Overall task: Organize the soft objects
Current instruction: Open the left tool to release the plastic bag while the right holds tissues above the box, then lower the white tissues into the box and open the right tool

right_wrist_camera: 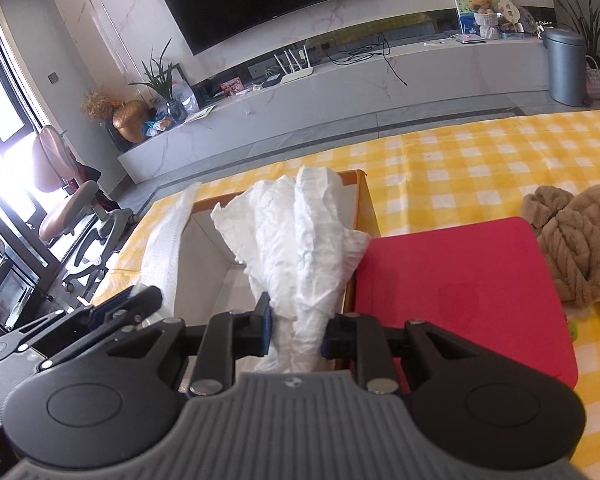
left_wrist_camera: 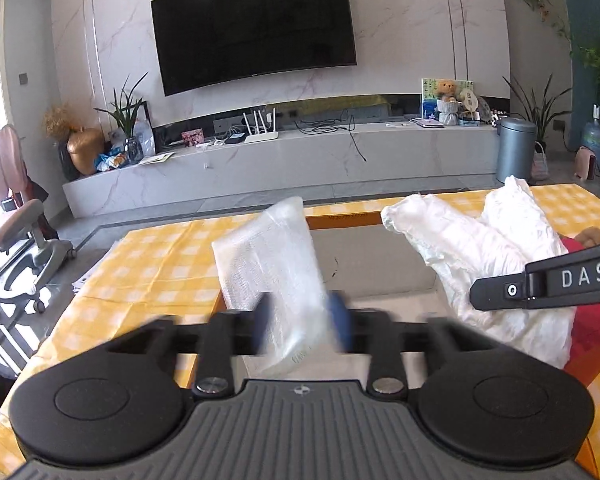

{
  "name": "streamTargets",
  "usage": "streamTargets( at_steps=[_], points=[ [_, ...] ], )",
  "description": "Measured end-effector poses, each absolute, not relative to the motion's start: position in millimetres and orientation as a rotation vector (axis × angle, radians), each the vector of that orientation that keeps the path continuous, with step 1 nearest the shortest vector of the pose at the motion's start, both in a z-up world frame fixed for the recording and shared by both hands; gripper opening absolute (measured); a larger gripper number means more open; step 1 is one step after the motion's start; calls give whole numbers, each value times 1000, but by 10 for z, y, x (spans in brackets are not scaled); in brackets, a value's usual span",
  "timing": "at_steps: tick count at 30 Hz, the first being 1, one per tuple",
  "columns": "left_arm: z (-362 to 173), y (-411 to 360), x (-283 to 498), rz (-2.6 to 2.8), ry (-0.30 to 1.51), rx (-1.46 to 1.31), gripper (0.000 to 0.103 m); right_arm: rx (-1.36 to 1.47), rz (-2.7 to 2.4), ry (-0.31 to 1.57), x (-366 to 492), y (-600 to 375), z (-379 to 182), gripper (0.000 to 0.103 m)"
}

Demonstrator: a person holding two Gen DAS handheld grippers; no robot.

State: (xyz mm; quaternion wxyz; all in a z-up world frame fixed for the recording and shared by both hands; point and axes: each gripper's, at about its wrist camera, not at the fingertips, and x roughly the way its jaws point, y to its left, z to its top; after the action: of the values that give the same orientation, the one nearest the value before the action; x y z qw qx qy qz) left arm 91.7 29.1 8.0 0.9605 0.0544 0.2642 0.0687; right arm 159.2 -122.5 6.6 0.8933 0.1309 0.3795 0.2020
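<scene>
I noted left gripper [left_wrist_camera: 302,322] clenched on clear packet [left_wrist_camera: 272,268], held tilted above box [left_wrist_camera: 372,264]. Right gripper [right_wrist_camera: 296,330] clenched on crumpled white cloth [right_wrist_camera: 300,240], likewise over box (orange rim, pale inside). Red pad [right_wrist_camera: 468,292] just beside box; brown towel [right_wrist_camera: 576,240] at pad's far corner on checked tablecloth [right_wrist_camera: 480,160].

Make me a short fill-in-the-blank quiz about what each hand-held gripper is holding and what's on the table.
1. The left hand-held gripper is shut on a clear ____ packet.
2. The right hand-held gripper grips a crumpled ____ cloth.
3. The brown knitted item lies beside a ____ mat.
4. The tablecloth is checked white and ____.

Missing words: plastic; white; red; yellow
</scene>
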Motion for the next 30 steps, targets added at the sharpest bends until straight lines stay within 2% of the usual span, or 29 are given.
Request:
streamTargets(
  at_steps=[1,5,8,20,30],
  points=[
    [92,279,863,125,514,125,88,272,419,788,1591,-1239,62,20],
    [219,237,721,93,442,142,90,278,409,788,1586,-1245,82,21],
    [298,313,683,48,441,44,92,265,405,784,1575,-1226,94,21],
    [341,819,743,141,478,-207,93,13,384,740,1545,-963,-3,21],
    [311,739,724,139,476,-199,93,-78,367,712,1491,-932,-29,22]
  ],
)
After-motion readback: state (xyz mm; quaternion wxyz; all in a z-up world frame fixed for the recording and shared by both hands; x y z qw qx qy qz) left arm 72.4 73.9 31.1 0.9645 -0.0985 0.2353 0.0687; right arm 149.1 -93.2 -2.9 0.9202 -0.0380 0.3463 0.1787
